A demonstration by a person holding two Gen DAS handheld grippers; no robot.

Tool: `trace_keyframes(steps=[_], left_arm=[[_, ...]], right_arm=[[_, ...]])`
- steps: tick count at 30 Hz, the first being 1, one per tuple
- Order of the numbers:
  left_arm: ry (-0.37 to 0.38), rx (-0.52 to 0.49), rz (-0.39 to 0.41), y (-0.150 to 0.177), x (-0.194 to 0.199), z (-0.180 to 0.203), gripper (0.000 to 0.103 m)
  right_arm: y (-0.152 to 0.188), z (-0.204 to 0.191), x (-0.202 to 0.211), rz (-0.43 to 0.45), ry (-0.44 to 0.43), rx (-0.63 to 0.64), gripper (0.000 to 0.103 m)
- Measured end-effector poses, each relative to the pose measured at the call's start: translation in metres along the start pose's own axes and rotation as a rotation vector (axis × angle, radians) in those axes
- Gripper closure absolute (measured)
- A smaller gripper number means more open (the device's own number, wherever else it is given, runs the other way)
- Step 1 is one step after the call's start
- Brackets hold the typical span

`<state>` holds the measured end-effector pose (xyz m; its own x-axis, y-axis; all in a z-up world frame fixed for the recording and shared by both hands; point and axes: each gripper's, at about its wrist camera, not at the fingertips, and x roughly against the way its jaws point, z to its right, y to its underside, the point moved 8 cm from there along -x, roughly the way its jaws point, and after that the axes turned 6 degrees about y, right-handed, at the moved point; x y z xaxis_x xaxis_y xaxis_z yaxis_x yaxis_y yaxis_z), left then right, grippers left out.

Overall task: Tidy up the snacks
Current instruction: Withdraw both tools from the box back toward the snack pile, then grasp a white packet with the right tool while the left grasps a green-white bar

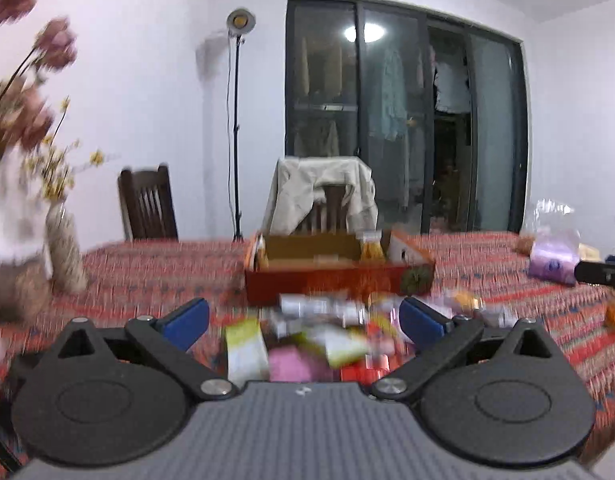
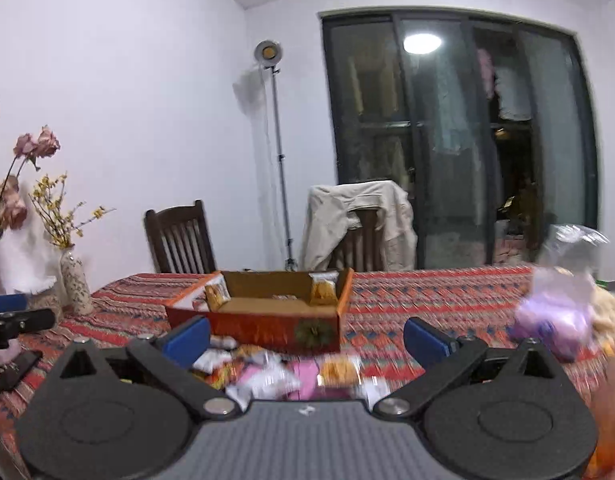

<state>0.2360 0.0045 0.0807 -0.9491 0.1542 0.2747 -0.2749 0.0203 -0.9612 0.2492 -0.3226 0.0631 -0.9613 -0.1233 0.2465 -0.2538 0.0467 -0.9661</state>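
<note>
A pile of small snack packets [image 1: 319,336] lies on the red patterned tablecloth, just in front of my left gripper [image 1: 303,320], which is open and empty above them. The same pile [image 2: 291,372] lies under my right gripper [image 2: 307,338], also open and empty. Behind the pile stands an open orange cardboard box [image 1: 339,280], holding a few yellow packets [image 1: 372,250] against its back wall. The box also shows in the right wrist view [image 2: 267,326], with yellow packets [image 2: 322,288] inside. Both views are blurred.
A patterned vase with flowers [image 1: 65,256] stands at the table's left; it also shows in the right wrist view [image 2: 76,286]. A purple plastic bag [image 1: 553,256] lies at the right, also in the right wrist view [image 2: 553,320]. Two chairs [image 2: 179,238] and a lamp stand are behind the table.
</note>
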Motion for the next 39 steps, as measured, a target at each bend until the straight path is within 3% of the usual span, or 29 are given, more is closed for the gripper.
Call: trace_keyframes(steps=[4, 7, 13, 39], left_arm=[[0.000, 0.047, -0.093, 0.047, 0.008, -0.006, 0.000], [-0.025, 0.077, -0.168, 0.077, 0.010, -0.015, 0.000], [-0.060, 0.114, -0.194, 0.096, 0.011, -0.029, 0.000], [-0.025, 0.141, -0.237, 0.088, -0.041, -0.044, 0.000]], right_arm=[[0.068, -0.013, 0.035, 0.034, 0.022, -0.036, 0.000], [0.108, -0.026, 0.041, -0.019, -0.016, -0.025, 0.000], [0.147, -0.050, 0.037, -0.104, -0.034, 0.010, 0.000], [0.137, -0.062, -0.007, -0.155, -0.025, 0.008, 0.000]])
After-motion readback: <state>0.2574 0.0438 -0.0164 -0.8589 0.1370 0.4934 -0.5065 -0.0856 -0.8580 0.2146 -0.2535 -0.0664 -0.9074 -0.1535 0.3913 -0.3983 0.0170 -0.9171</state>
